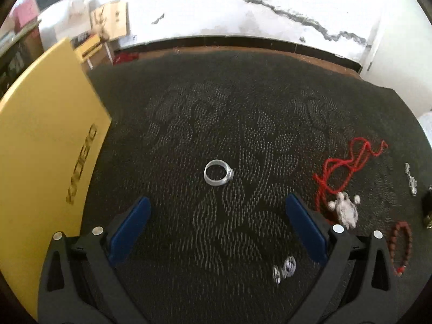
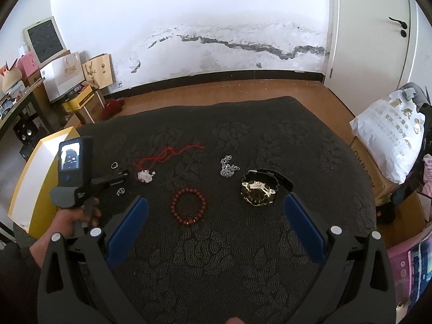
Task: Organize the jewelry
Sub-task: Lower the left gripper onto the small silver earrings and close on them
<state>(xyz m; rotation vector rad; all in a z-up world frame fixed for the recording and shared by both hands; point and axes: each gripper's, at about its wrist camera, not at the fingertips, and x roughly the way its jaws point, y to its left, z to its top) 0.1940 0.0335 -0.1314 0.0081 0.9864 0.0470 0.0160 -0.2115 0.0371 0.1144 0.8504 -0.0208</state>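
Both claws are spread wide and grip nothing: the left claw (image 1: 217,232) hangs over the dark patterned cloth (image 1: 243,113) with the silver ring (image 1: 217,173) lying just ahead of its tips. Right of the ring lie the red cord pendant (image 1: 344,208) and bead bracelet (image 2: 188,205); the right claw (image 2: 216,228) hovers near the watch (image 2: 257,192). Left of the ring stands the yellow box (image 1: 43,145).

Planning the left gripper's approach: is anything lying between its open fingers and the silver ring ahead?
No. In the left wrist view only bare dark patterned cloth lies between the left gripper and the silver ring.
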